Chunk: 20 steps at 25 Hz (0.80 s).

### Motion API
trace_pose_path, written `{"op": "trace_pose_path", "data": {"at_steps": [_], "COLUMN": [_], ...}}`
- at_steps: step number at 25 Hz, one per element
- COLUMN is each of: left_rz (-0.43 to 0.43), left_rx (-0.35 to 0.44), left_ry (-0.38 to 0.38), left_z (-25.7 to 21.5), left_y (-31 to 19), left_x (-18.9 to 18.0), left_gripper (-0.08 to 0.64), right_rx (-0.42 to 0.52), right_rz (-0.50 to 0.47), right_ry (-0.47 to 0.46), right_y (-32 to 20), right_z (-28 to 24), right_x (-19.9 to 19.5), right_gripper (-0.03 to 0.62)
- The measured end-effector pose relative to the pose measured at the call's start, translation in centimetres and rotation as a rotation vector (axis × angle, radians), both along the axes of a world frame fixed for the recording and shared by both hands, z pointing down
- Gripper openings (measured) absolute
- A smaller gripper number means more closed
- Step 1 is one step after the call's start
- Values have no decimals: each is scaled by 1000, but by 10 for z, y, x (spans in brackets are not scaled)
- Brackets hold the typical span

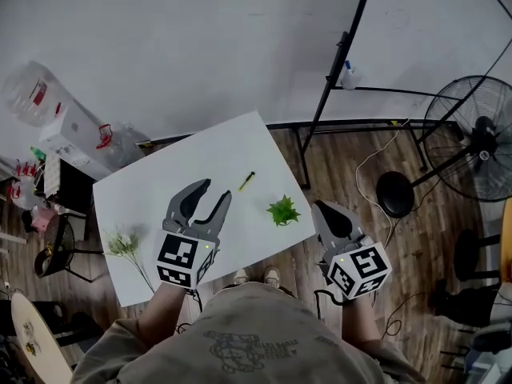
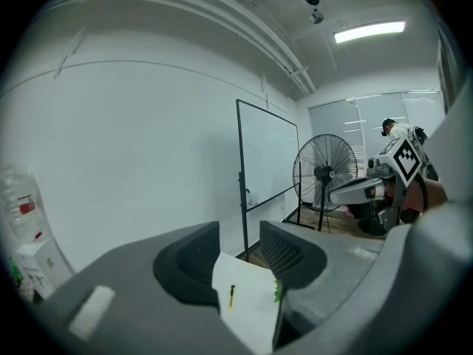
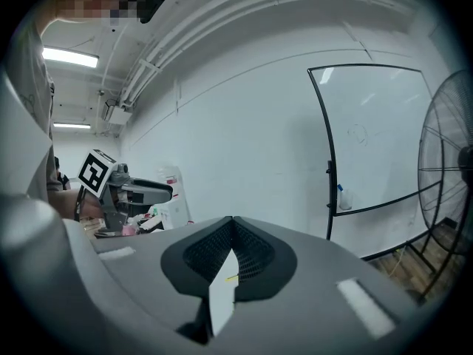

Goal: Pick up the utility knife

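Utility knife (image 1: 246,181) lies on white surface (image 1: 208,154), near its far edge, untouched; small green plant (image 1: 283,211) to its right, white flower sprig (image 1: 122,244) at near left corner. Left gripper (image 1: 214,190) held above surface, jaws wide apart, nothing between them; knife visible well beyond the gap. Right gripper (image 1: 322,208) off surface's right edge, over wood floor (image 1: 416,238); jaws closed tip to tip, empty. Standing fan (image 1: 480,138) far right.
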<state>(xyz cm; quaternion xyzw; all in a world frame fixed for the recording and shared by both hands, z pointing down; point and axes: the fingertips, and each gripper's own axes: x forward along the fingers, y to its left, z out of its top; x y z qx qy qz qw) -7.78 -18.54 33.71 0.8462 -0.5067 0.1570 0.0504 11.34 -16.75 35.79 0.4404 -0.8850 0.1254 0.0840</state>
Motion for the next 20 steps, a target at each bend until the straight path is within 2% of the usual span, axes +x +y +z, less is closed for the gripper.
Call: {"op": "trace_pose_path", "data": {"at_steps": [7,13,16,20], "left_rz": [20,49,53,80], "left_rx": [-64,-136,-143,-215], "left_ry": [-42,-20,-40,-97], "left_z": [38,77,106,160], "left_y": [-33,-69,-91,-112], "left_x": [-2,7,12,17], "left_gripper": [173,167,157,150], "right_rx": [-43,-57,-91,-145], "right_rz": [38,53,57,71], "right_ry": [18,80,85,87], "right_y": [-17,-33,-42,-53], "right_z": [21,42,59,83], "right_x": [2,-2,-2,-2], "right_gripper": [29,29,29,29]}}
